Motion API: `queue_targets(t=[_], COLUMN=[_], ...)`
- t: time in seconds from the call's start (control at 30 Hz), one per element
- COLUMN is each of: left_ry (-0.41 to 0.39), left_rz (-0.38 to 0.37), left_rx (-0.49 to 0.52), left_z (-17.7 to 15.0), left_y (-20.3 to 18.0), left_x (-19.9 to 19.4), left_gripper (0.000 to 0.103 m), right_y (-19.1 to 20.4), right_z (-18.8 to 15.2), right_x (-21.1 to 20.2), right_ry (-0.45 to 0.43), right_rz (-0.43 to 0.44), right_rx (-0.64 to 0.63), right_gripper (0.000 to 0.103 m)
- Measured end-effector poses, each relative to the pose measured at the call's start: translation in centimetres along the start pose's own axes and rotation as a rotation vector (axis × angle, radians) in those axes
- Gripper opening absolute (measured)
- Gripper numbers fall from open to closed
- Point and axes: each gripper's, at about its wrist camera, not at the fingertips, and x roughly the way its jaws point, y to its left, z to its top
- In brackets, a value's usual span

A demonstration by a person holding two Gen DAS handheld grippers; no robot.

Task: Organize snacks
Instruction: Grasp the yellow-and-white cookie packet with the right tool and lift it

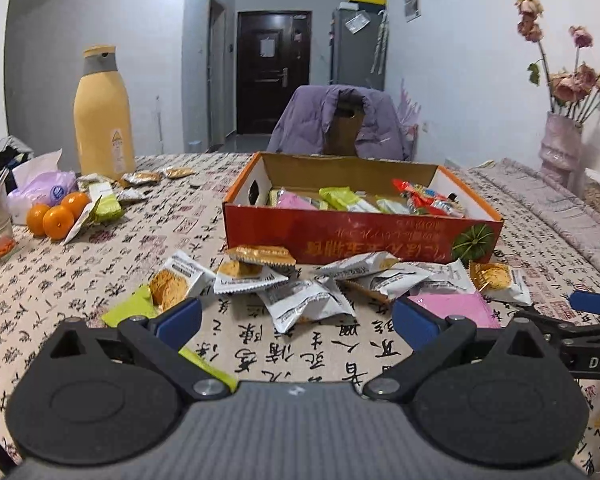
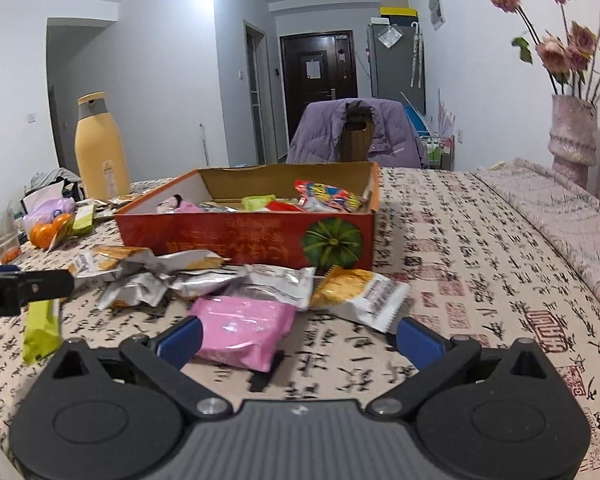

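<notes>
Fingers: both grippers — left gripper (image 1: 296,322), right gripper (image 2: 298,336) — spreading wide, gripping nothing.
Pink packet (image 2: 242,330): lying at 11 o'clock of right gripper.
Red box (image 2: 260,240): sitting at 12 o'clock, holding snacks.

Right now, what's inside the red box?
The red box holds snack packets: a pink one, green ones, a red one. Whatever lies underneath them is covered.

Black linkage arms, blue fingers (image 1: 179,317), grey ribbed, seemingly rubbery body.
</notes>
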Motion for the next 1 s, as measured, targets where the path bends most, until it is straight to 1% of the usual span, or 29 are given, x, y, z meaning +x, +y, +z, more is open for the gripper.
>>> queue_targets(t=[0.17,0.3,0.37,0.43,0.5,0.63,0.77,0.8,0.83,0.87,0.9,1.0], left_ry=[0.008,0.041,0.06,0.071,0.082,0.075,0.073,0.071,0.067,0.064,0.064,0.078], left_rz=[0.02,0.029,0.033,0.051,0.064,0.061,0.038,0.027,0.015,0.007,-0.004,-0.039], left_rx=[-0.003,-0.004,0.01,0.036,0.048,0.017,-0.004,-0.004,0.0,0.006,0.011,0.016], left_z=[0.3,0.8,1.0,1.0,0.9,0.9,0.9,1.0,1.0,1.0,1.0,1.0], left_y=[-1.0,-1.6,-1.9,-2.1,-2.1,-1.1,-0.3,-0.2,-0.2,-0.1,-0.1,0.3], left_x=[0.4,1.3,1.6,1.8,1.7,1.0,0.8,0.8,0.8,0.8,0.9,1.2], left_gripper=[0.103,0.103,0.103,0.103,0.103,0.103,0.103,0.103,0.103,0.103,0.103,0.103], right_y=[-2.6,-3.9,-4.1,-4.1,-4.1,-4.2,-3.7,-3.6,-3.5,-3.4,-3.4,-3.7], right_z=[0.7,1.8,2.3,2.7,3.1,3.5,3.9,4.0,4.0,4.0,4.0,4.0], right_x=[0.8,2.0,3.0,4.3,5.8,8.6,10.6,10.7,10.7,10.7,10.8,10.5], right_ry=[0.008,0.034,0.062,0.094,0.129,0.178,0.204,0.194,0.184,0.178,0.182,0.181], right_rz=[-0.006,-0.013,-0.015,-0.02,-0.041,-0.072,-0.041,-0.026,-0.013,0.003,0.022,0.031], right_rx=[0.01,-0.019,-0.055,-0.094,-0.128,-0.181,-0.229,-0.242,-0.247,-0.245,-0.24,-0.204], right_gripper=[0.103,0.103,0.103,0.103,0.103,0.103,0.102,0.101,0.096,0.086,0.087,0.08])
